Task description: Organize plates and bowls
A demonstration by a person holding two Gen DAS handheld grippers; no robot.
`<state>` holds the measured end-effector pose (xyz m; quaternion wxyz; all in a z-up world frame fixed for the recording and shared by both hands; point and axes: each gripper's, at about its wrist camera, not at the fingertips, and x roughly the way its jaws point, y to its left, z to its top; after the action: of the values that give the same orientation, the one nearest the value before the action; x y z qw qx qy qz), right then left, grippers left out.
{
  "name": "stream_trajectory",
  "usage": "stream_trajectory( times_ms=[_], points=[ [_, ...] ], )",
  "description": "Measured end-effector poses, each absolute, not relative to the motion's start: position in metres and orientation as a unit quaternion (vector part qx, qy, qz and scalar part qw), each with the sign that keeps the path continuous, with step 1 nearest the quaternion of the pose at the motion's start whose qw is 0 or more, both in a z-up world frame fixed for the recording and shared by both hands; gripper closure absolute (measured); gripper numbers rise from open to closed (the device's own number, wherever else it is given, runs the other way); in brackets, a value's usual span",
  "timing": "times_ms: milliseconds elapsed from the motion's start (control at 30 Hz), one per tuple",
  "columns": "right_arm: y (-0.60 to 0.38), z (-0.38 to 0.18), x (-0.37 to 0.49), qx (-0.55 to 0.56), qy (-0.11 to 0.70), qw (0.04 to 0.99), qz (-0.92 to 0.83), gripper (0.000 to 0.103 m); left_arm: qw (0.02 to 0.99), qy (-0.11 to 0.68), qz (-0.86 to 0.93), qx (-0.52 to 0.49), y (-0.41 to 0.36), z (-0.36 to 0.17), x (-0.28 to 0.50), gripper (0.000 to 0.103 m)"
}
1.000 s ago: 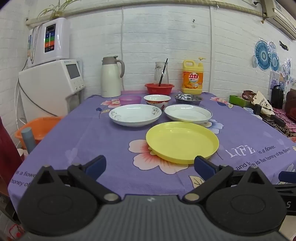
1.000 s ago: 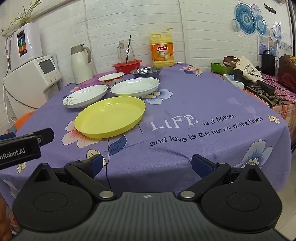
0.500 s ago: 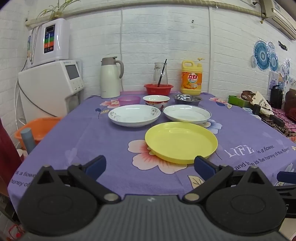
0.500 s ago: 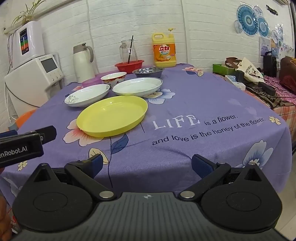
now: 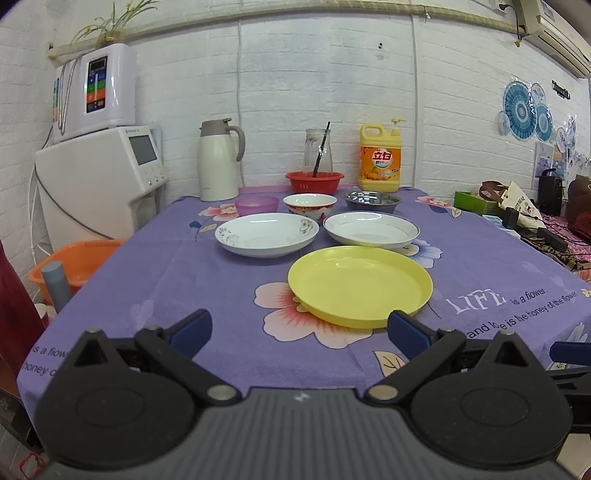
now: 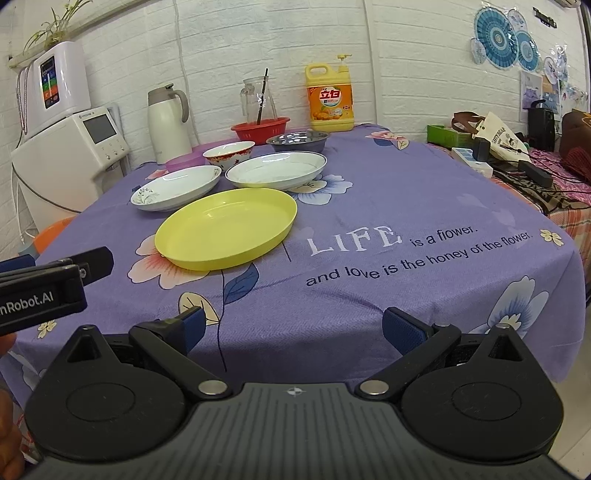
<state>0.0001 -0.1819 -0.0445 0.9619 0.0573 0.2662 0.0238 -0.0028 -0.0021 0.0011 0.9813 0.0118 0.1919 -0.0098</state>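
Both views edged slightly nearer the yellow plate (image 5: 360,286) | left gripper (image 5: 299,330) jaws apart, empty | right gripper (image 6: 293,328) jaws apart, empty | floral plate (image 5: 266,234), blue-rimmed plate (image 5: 371,230) behind, untouched

This is a home dining corner. A table with a purple flowered cloth (image 5: 155,273) stands against a white brick wall (image 5: 325,92). At 12 o'clock stand a thermos jug (image 5: 216,160) and a yellow detergent bottle (image 5: 380,158) — at 10 o'clock a white water dispenser (image 5: 107,177). Blue paper fans (image 6: 495,33) decorate the wall at 2 o'clock.
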Motion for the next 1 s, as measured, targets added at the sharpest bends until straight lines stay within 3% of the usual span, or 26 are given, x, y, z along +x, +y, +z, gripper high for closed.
stream_trajectory(
  times_ms=[1000],
  points=[
    [-0.1822,-0.0438,-0.0005,0.055,0.264,0.963,0.025,0.000,0.982,0.190,-0.022,0.011,-0.0046,0.0020,-0.0040,0.003]
  ],
)
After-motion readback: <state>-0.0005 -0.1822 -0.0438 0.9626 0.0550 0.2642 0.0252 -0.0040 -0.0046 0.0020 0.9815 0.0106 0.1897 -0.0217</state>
